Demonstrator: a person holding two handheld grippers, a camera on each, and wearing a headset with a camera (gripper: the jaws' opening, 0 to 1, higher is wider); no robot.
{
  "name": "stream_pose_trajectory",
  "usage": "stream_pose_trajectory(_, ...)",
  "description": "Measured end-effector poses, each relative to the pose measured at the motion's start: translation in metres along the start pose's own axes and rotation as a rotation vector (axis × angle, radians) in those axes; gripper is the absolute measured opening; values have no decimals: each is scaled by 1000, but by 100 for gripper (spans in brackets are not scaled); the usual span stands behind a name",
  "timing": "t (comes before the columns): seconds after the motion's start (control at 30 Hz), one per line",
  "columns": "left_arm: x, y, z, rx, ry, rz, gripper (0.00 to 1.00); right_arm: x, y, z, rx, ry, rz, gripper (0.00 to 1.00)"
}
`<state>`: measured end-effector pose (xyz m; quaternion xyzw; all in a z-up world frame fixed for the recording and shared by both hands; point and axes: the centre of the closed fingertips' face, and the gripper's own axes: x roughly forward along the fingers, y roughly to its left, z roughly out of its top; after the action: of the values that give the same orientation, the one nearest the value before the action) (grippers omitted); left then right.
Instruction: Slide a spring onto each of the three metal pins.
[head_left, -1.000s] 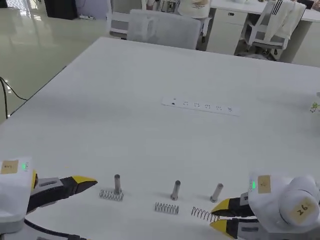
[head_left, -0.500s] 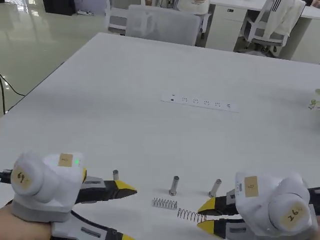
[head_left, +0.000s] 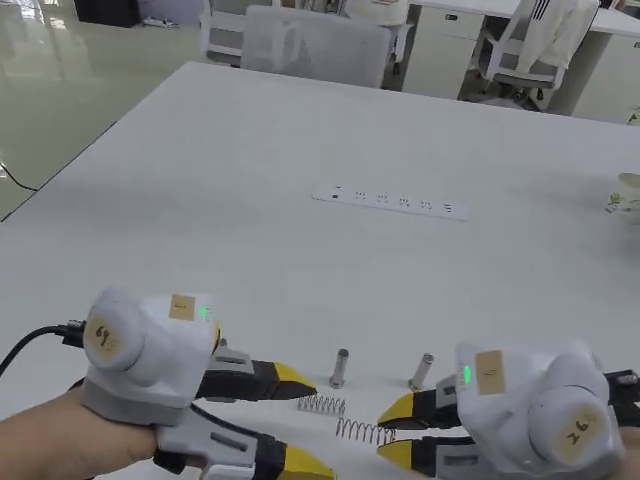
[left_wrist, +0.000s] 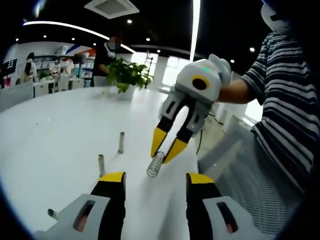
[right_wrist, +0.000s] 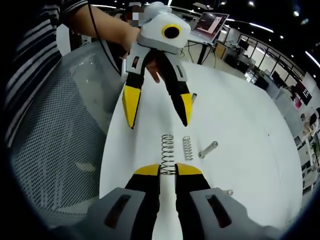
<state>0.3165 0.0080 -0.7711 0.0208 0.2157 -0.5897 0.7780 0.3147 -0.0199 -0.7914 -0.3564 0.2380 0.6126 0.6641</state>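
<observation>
Two metal pins (head_left: 340, 367) (head_left: 422, 371) stand on the white table (head_left: 300, 230), and a third pin (head_left: 222, 347) peeks out behind my left gripper. One spring (head_left: 320, 404) lies loose in front of the middle pin. My right gripper (head_left: 382, 434) is shut on the end of a second spring (head_left: 358, 431), which sticks out to the left; in the right gripper view that spring (right_wrist: 167, 150) juts forward from the closed jaws (right_wrist: 167, 171). My left gripper (head_left: 315, 428) faces it, open and holding nothing, its tips (left_wrist: 156, 176) a short way from the held spring (left_wrist: 156, 164).
A white power strip (head_left: 388, 200) lies across the middle of the table. Office chairs (head_left: 315, 45) stand at the far edge. A black cable (head_left: 30, 345) trails from the left gripper at the table's near left.
My left gripper has swung in from the far left toward the middle, covering the left pin. The right gripper has carried its spring a little leftward. The head camera has also shifted.
</observation>
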Motion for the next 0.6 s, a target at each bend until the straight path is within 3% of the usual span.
stream_pose_trajectory(0.6,21,-11,2,44,6,-53,15,-6,4,6,-46,-11,16,8)
